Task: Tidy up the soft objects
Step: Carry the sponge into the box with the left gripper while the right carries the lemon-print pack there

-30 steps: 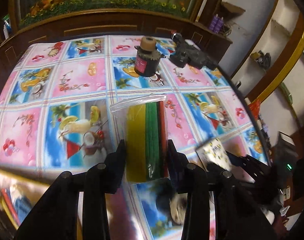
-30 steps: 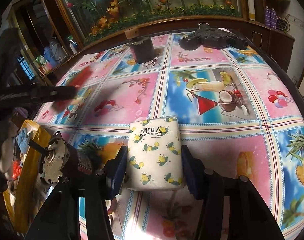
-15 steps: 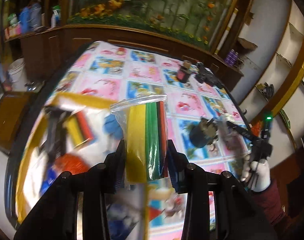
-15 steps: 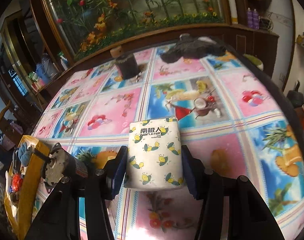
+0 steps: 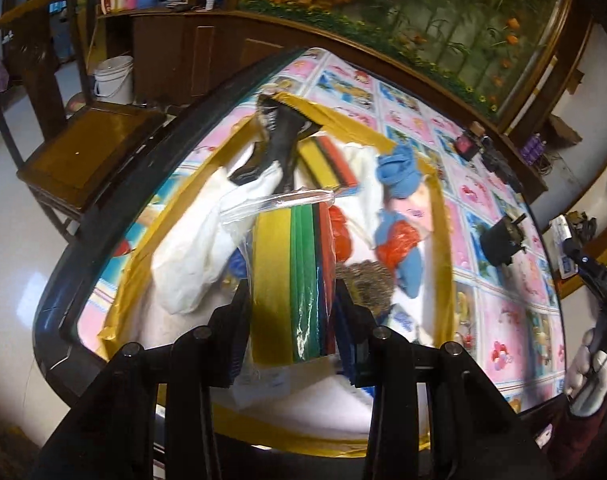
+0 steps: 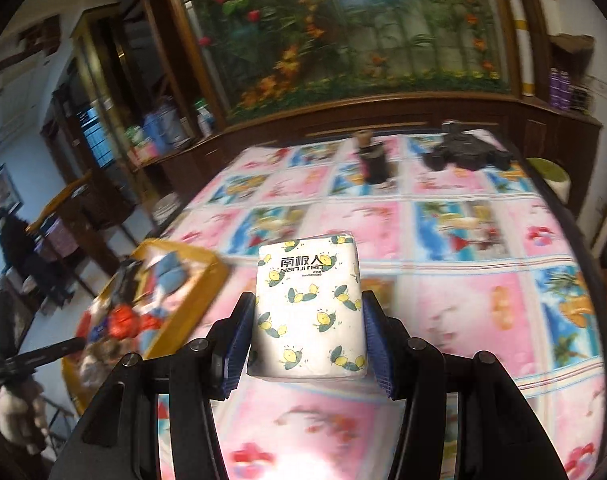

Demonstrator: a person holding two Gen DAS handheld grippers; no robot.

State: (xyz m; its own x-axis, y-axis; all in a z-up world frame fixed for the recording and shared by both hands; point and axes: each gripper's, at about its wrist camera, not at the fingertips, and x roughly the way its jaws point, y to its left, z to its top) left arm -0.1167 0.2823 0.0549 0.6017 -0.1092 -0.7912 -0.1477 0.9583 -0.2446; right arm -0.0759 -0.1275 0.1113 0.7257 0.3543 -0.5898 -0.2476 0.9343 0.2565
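to the left of the table, in the left wrist view, stand a wooden chair (image 5: 91, 136) and a white bucket (image 5: 113, 80) on the floor. the yellow-rimmed box (image 5: 443, 240) sits at the table's left end, crowded with a white cloth (image 5: 195, 248), a black piece (image 5: 279, 148) lying across the top, blue fabric (image 5: 399, 172), red plastic (image 5: 397, 240) and a second striped sponge pack (image 5: 329, 160). the left gripper (image 5: 291, 320) hangs over this box, its jaws clamped on the bagged sponge stack (image 5: 293, 280): yellow, green and red layers standing upright in a clear plastic bag whose sealed top juts out above. the stack is held in the air above the box contents, not resting on them as far as can be seen. further right on the patterned tablecloth (image 5: 503, 320) sits a dark round device (image 5: 501, 240).

in the right wrist view the box (image 6: 191, 292) lies low left, blurred. the right gripper (image 6: 309, 320) has its jaws pressed on both sides of a tissue pack (image 6: 309, 308), white with lemon prints, held above the tablecloth (image 6: 463, 304). beyond it stand a small dark bottle (image 6: 373, 160) and a black object (image 6: 463, 154) near the far edge. motion blur smears much of the box contents, and the lower part of the sponge bag is hidden behind the fingers.
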